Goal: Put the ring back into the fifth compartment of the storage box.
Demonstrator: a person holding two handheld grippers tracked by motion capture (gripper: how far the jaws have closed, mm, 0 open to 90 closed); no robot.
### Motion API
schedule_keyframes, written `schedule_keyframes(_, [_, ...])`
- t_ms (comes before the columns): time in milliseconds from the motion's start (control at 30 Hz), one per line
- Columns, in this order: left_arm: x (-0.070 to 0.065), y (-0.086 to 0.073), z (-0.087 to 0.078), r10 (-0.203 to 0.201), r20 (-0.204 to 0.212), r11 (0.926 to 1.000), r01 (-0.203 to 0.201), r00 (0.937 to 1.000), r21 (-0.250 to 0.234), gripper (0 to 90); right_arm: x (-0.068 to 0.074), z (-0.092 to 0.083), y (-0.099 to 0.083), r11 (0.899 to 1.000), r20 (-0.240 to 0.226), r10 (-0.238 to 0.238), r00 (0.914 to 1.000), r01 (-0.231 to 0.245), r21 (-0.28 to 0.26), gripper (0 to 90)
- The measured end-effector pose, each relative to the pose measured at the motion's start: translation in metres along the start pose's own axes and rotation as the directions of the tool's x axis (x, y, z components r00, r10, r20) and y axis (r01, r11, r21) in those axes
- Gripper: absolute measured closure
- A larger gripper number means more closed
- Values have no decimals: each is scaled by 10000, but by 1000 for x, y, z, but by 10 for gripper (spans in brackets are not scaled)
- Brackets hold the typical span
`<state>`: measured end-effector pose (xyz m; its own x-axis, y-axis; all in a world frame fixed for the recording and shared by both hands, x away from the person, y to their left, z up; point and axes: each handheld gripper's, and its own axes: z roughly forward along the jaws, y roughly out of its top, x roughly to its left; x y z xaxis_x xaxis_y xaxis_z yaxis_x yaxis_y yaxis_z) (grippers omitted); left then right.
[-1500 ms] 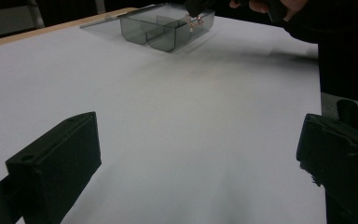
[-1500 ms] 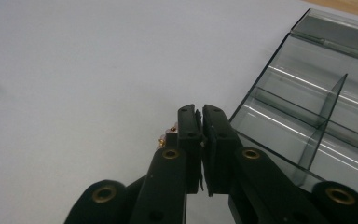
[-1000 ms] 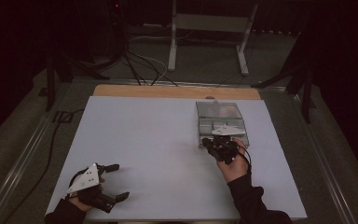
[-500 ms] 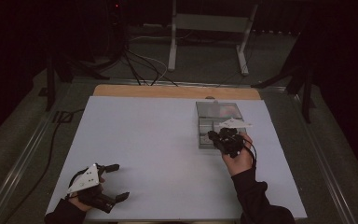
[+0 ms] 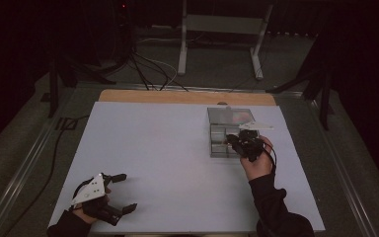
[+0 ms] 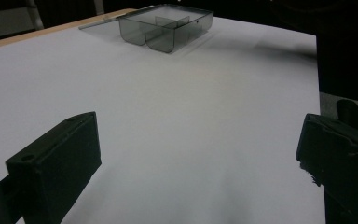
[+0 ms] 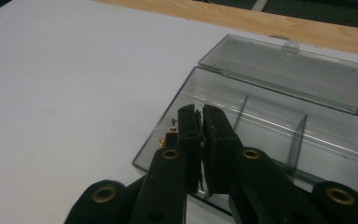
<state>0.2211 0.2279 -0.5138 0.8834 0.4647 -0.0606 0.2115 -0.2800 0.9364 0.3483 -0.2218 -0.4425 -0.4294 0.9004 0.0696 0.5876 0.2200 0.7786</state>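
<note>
Since the earlier frame my right gripper is shifting off the near-left part of the clear box toward its near right edge, w/ the hand now sitting just right of the box; my left gripper is staying put at the near-left corner. My read: the right one is repositioning at the box rather than leaving it, so the box work is ongoing.

High view: the box is sitting right of centre on the white worktop, lid folded back toward the far wooden edge. Right jaws are pointing in over the box's near right rim, looking closed, nothing seen between them. Left jaws are standing wide apart, empty. Lots of bare worktop btwn the two hands; right hand is closer to the worktop's right edge but w/ room to spare.

Left gripper view: my left gripper is showing both pads well apart w/ only bare white sheet between. The box is lying far off, dividers visible, well apart from these jaws. Dark drop-off at the right edge of the sheet.

Right gripper view: my right gripper is hovering over the box's near wall, jaws shut nearly pad to pad; a thin dark sliver is sitting in the slit, can't tell if it's a held thing or pad rubber. Compartments look empty through the plastic, lid lying flat behind. Tiny gold bits beside the left jaw, too small to tell what they are. Open sheet to the left for backing out.
</note>
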Motion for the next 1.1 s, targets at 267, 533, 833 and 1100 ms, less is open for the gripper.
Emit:
schedule_keyframes(267, [0,0,0,13,-14,10000,-13,10000,6,10,-16,1,-3,9994,304,325,9990,-327,62,869])
schedule_keyframes(533, [0,0,0,7,-15,10000,-7,10000,4,10,-26,7,-9,9985,560,489,9972,-502,227,868])
schedule_keyframes(833, [0,0,1,30,9,10000,-30,10000,36,10,-34,13,-18,9966,731,626,9954,-663,495,868])
schedule_keyframes(1100, [0,0,1,35,9,10000,-35,10000,49,10,-40,22,-24,9940,912,724,9932,-793,751,866])
